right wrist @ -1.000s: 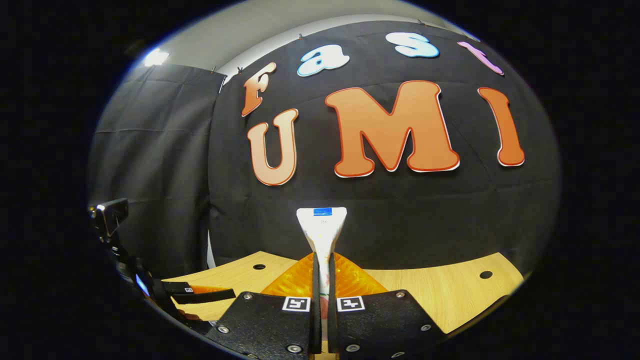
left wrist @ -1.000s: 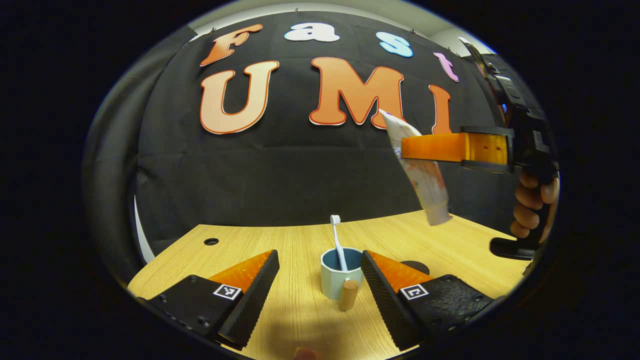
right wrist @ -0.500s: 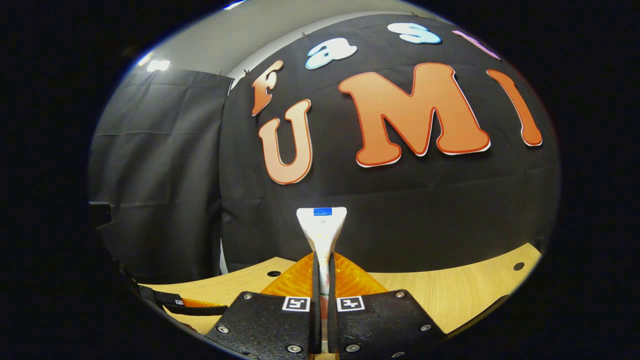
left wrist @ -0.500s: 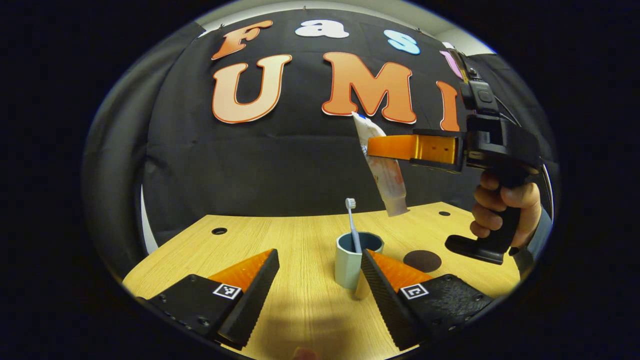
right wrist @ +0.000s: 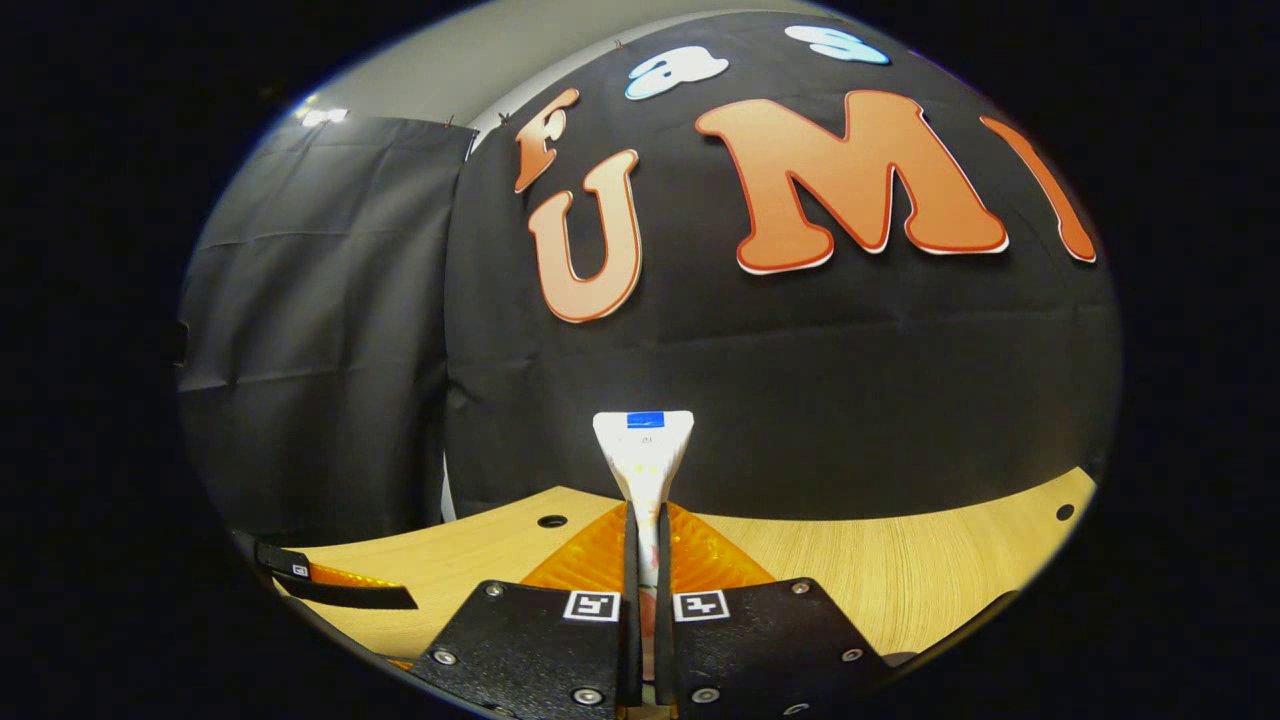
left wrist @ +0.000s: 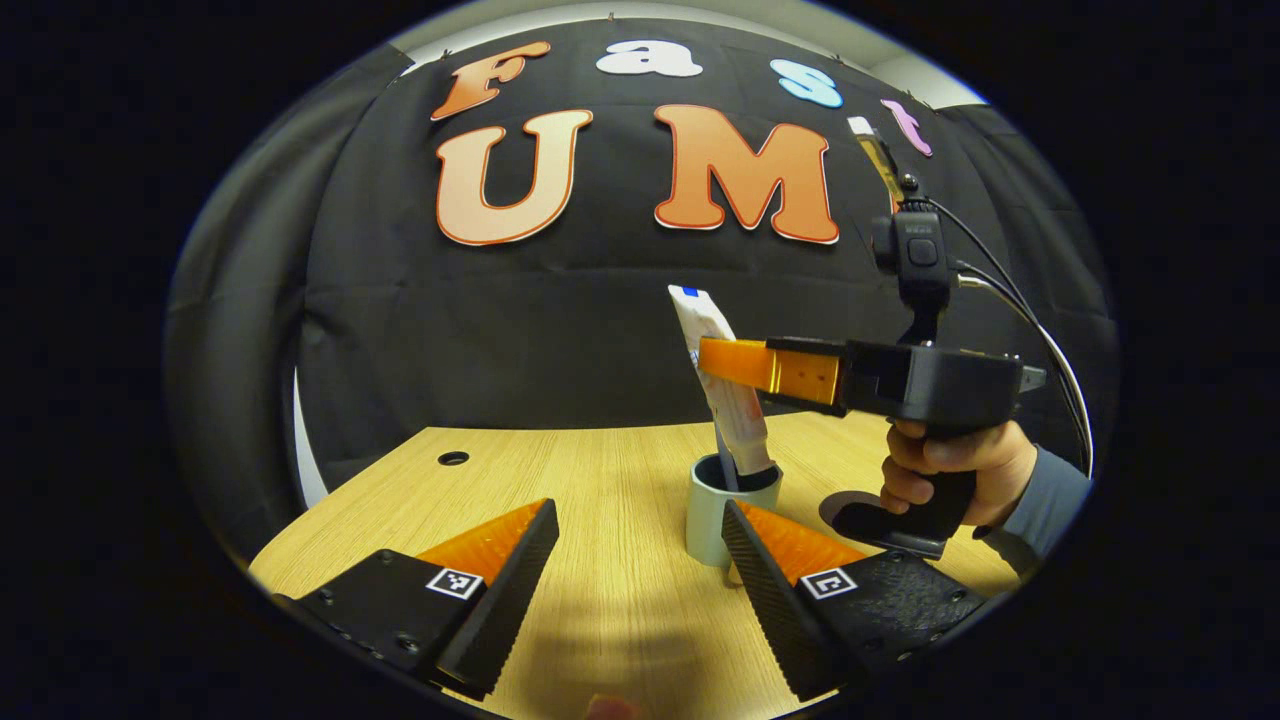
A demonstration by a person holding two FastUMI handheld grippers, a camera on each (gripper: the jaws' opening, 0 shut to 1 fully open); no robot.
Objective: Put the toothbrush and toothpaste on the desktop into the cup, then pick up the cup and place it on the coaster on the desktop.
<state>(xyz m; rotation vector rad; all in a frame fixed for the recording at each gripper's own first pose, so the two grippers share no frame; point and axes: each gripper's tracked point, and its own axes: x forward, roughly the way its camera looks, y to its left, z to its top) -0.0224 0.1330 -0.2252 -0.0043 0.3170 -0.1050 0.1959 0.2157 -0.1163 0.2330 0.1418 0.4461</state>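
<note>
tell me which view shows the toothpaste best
The left gripper view: the toothpaste shows side-on, pinched by the right gripper, its lower end inside the cup. The right gripper view gives just its flat top end.

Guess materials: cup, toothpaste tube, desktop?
Cup: pale matte body, no glare, likely ceramic or plastic; can't tell which.
Toothpaste tube: thin flexible plastic or laminate, judging by the flat crimped end pinched in the right gripper.
Desktop: light wood grain, probably laminate, satin sheen.

My right hand-held gripper (left wrist: 712, 357) come down from high on the right to above the cup (left wrist: 727, 508), toothpaste (left wrist: 722, 385) lowered, its bottom end now inside the rim.
</note>
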